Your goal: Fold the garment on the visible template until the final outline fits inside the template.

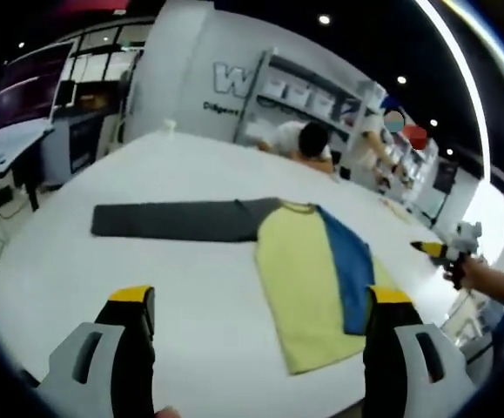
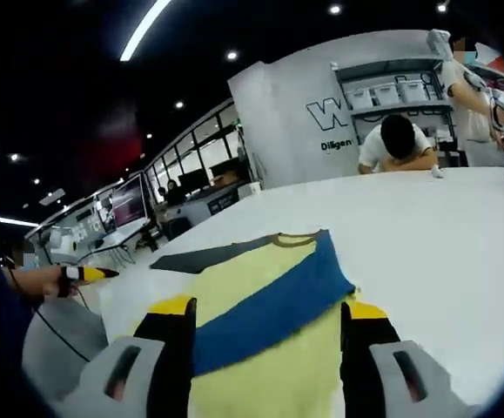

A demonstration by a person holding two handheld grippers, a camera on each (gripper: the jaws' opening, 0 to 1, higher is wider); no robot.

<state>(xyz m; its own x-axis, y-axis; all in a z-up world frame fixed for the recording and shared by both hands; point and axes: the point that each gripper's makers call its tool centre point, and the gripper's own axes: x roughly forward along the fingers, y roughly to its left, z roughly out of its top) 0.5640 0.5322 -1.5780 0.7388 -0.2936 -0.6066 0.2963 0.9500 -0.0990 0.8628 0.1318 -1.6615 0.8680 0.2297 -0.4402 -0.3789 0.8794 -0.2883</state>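
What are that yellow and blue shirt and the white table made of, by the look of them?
The shirt looks like soft knit fabric, probably cotton or a blend: matte, lying limp and flat, its blue part folded over with a soft edge. The table looks like smooth laminate or painted board: even white with a faint sheen. I cannot tell exactly.

- Garment [image 1: 308,283]: a long-sleeved shirt with a pale yellow body, lying flat on the white table [image 1: 147,174].
- One dark grey sleeve [image 1: 178,220] extends straight out sideways from the shoulder, flat and unfolded.
- A blue part [image 2: 273,309] lies folded over the yellow body as a diagonal band running from the collar.
- Collar [image 2: 297,239]: yellow-trimmed, at the end far from both cameras.
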